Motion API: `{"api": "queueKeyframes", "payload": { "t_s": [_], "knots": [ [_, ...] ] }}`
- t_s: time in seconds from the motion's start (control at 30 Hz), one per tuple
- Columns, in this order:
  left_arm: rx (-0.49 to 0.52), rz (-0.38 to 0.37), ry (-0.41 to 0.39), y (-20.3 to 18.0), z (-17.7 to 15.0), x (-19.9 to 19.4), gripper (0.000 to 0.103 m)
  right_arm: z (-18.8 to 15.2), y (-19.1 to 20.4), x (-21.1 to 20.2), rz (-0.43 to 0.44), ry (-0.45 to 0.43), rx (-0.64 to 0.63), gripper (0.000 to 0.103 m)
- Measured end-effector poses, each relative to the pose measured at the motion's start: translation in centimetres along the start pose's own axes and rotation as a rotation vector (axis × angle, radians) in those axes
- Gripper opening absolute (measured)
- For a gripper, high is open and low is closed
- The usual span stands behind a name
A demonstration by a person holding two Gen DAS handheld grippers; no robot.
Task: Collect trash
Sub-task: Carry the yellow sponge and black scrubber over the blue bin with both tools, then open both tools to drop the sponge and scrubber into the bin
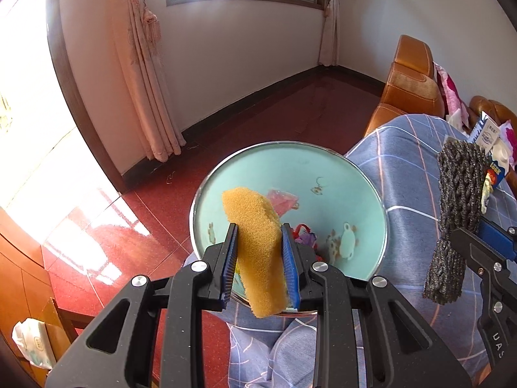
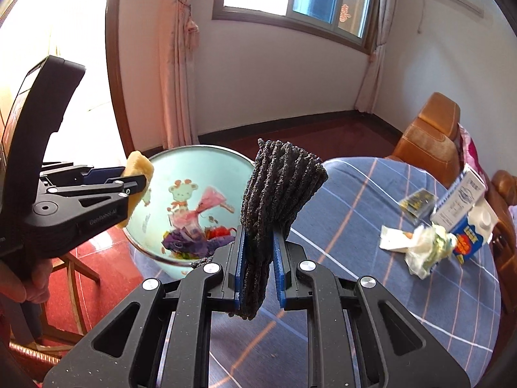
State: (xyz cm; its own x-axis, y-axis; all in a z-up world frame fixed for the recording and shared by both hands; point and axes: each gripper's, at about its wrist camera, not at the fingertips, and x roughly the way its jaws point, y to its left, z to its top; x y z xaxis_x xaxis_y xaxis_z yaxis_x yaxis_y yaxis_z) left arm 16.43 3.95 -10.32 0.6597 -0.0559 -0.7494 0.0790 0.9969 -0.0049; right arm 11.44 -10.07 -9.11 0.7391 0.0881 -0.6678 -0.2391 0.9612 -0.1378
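Observation:
My left gripper (image 1: 260, 242) is shut on a yellow sponge (image 1: 255, 242), held above the open mouth of a light-green waste bin (image 1: 339, 174) with cartoon prints. Pink and purple wrappers (image 2: 194, 223) lie inside the bin. My right gripper (image 2: 258, 245) is shut on a dark grey scouring pad (image 2: 278, 190), which hangs over the blue checked tablecloth (image 2: 371, 291) just right of the bin (image 2: 161, 174). In the right wrist view the left gripper (image 2: 135, 182) with its sponge (image 2: 139, 168) is over the bin's left rim. From the left wrist view the pad (image 1: 458, 203) is at the right.
On the table's right side lie a crumpled tissue wad (image 2: 426, 245), a blue and white milk carton (image 2: 465, 216) and a small dark packet (image 2: 416, 202). Orange chairs (image 2: 426, 135) stand behind the table. A tissue pack (image 1: 32, 342) rests on a low wooden surface at lower left.

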Motion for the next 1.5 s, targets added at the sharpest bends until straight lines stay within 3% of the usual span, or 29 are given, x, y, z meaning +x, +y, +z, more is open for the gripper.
{"api": "queueKeyframes", "payload": {
  "t_s": [0.43, 1.27, 1.43, 1.5],
  "knots": [
    [-0.013, 0.012, 0.015, 1.0, 1.5, 2.2, 0.026, 2.8, 2.6, 3.5, 0.019, 0.002, -0.071, 0.017],
    [-0.018, -0.002, 0.093, 0.9, 2.0, 7.2, 0.026, 4.1, 2.9, 10.5, 0.103, 0.124, -0.117, 0.017],
    [-0.024, 0.001, 0.107, 1.0, 2.1, 7.7, 0.027, 4.2, 2.9, 11.4, 0.126, 0.139, -0.115, 0.02],
    [-0.026, 0.004, 0.11, 1.0, 2.0, 7.9, 0.027, 4.1, 2.8, 11.5, 0.126, 0.14, -0.114, 0.027]
  ]
}}
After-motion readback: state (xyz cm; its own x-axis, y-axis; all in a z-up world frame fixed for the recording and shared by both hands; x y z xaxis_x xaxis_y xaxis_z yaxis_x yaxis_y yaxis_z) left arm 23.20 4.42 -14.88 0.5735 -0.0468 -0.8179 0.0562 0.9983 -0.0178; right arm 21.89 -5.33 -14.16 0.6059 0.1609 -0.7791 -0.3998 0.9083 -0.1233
